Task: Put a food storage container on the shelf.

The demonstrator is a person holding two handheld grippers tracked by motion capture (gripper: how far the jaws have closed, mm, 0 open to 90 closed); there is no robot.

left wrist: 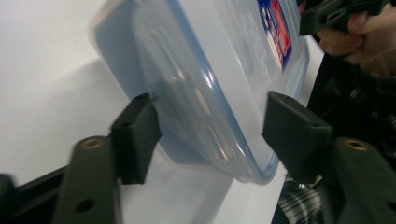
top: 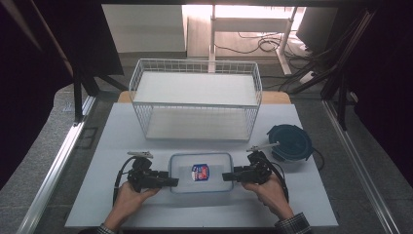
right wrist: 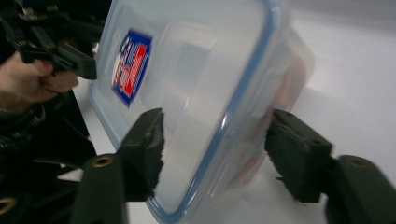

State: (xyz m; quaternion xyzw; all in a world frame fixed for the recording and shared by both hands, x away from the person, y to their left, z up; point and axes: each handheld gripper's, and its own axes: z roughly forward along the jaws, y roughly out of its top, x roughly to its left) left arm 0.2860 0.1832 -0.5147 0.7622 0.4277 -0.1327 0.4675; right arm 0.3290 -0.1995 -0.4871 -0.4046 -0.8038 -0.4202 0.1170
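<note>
- Container (top: 200, 172): clear plastic box with blue-edged lid and a red-and-blue label; it sits on the white table (top: 97, 195), in front of the wire basket (top: 195, 97).
- Left gripper (top: 171, 182): jaws clamp the box's left end.
- Right gripper (top: 227, 176): jaws clamp the right end.
- Blue round lid (top: 291, 142): lies right of the box, apart.

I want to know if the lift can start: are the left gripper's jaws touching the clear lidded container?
Touching. In the left gripper view, the left gripper has both black pads against the clear lidded container, one on its lid side, one underneath, with no gap visible.
</note>
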